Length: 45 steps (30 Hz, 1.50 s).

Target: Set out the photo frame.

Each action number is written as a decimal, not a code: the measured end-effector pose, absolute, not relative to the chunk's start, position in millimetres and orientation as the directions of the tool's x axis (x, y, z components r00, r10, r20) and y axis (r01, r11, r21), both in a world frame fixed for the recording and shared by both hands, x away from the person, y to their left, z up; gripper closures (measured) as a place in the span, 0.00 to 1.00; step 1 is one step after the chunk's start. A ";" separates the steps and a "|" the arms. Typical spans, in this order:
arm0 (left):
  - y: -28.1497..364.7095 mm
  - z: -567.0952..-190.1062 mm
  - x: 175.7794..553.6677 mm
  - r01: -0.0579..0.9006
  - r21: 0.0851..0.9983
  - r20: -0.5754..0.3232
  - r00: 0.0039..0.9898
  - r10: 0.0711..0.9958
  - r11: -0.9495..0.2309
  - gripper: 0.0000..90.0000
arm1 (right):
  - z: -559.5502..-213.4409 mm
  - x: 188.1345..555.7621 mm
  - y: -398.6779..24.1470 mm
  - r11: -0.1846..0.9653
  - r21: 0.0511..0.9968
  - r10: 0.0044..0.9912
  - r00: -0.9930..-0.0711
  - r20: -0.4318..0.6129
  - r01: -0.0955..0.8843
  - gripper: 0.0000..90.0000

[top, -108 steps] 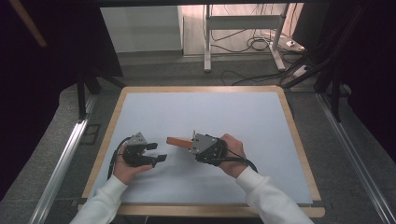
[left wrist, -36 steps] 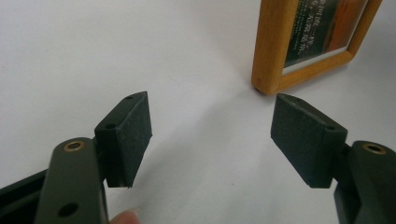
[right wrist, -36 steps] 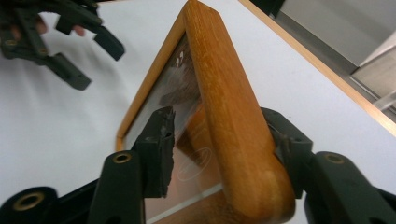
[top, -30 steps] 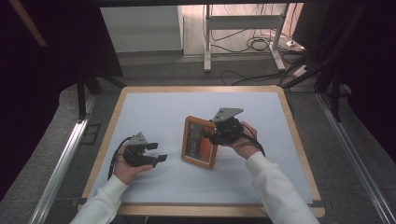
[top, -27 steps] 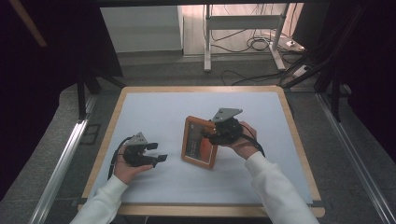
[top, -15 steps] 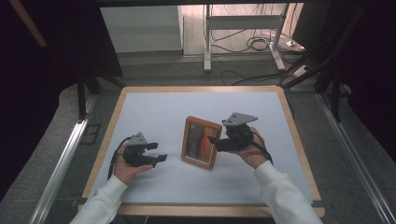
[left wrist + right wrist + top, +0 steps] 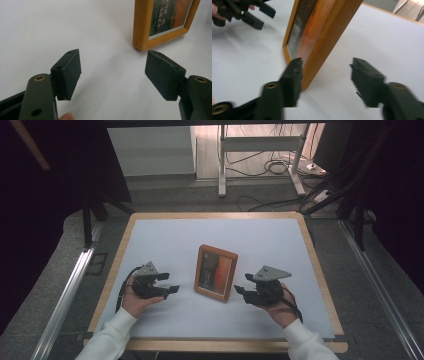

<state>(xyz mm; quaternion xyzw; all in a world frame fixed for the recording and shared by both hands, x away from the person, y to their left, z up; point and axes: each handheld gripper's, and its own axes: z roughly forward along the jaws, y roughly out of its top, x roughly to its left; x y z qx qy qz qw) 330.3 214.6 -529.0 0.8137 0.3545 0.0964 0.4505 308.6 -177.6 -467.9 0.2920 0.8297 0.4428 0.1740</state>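
A wooden picture frame (image 7: 216, 272) stands upright by itself in the middle of the white table (image 7: 150, 235), its picture facing the person. My left gripper (image 7: 169, 282) rests to its left, open and holding nothing; the left gripper view (image 7: 112, 67) shows the frame's lower corner (image 7: 162, 22) ahead of it. My right gripper (image 7: 242, 285) sits just right of the frame, open. Its jaws have just been closing with nothing gripped between them. In the right gripper view (image 7: 325, 67) the frame's edge (image 7: 322, 32) rises close beyond the left jaw, and the left gripper (image 7: 249, 12) lies farther off.
A wooden rim (image 7: 215, 215) borders the table. Behind it are a metal stand (image 7: 260, 145) and cables on the floor (image 7: 280, 167). Metal rails (image 7: 70, 290) run along both sides.
My right gripper let go of the frame and drew back to the right, toward the front edge. The frame went from tilted in the grip to standing on its own. The left gripper stayed put.
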 end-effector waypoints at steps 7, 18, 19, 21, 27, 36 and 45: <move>214.5 -529.0 330.2 0.489 0.801 -0.161 0.731 0.663 -0.345 0.32 | -487.6 295.1 -168.9 0.510 0.798 0.551 -0.834 -0.017 0.320 0.92; 214.2 -529.4 330.3 0.493 0.798 -0.162 0.729 0.666 -0.346 0.31 | -511.1 298.5 -137.7 0.582 0.749 0.490 -0.871 -0.011 0.318 1.00; 214.2 -529.4 330.2 0.493 0.798 -0.162 0.729 0.665 -0.346 0.31 | -512.2 298.9 -135.5 0.588 0.745 0.488 -0.873 -0.015 0.315 1.00; 214.2 -529.3 330.1 0.493 0.798 -0.162 0.729 0.665 -0.346 0.31 | -514.5 300.1 -132.2 0.596 0.740 0.484 -0.875 -0.019 0.313 1.00; 214.2 -529.5 330.2 0.492 0.798 -0.161 0.731 0.663 -0.348 0.31 | -519.3 305.5 -127.2 0.601 0.732 0.493 -0.870 -0.022 0.322 1.00; 214.4 -529.3 330.1 0.492 0.798 -0.161 0.731 0.663 -0.348 0.31 | -521.9 310.7 -127.8 0.603 0.727 0.494 -0.869 -0.016 0.329 1.00; 214.5 -529.4 330.3 0.491 0.798 -0.161 0.732 0.662 -0.349 0.31 | -521.5 316.7 -139.4 0.591 0.730 0.521 -0.853 -0.021 0.343 1.00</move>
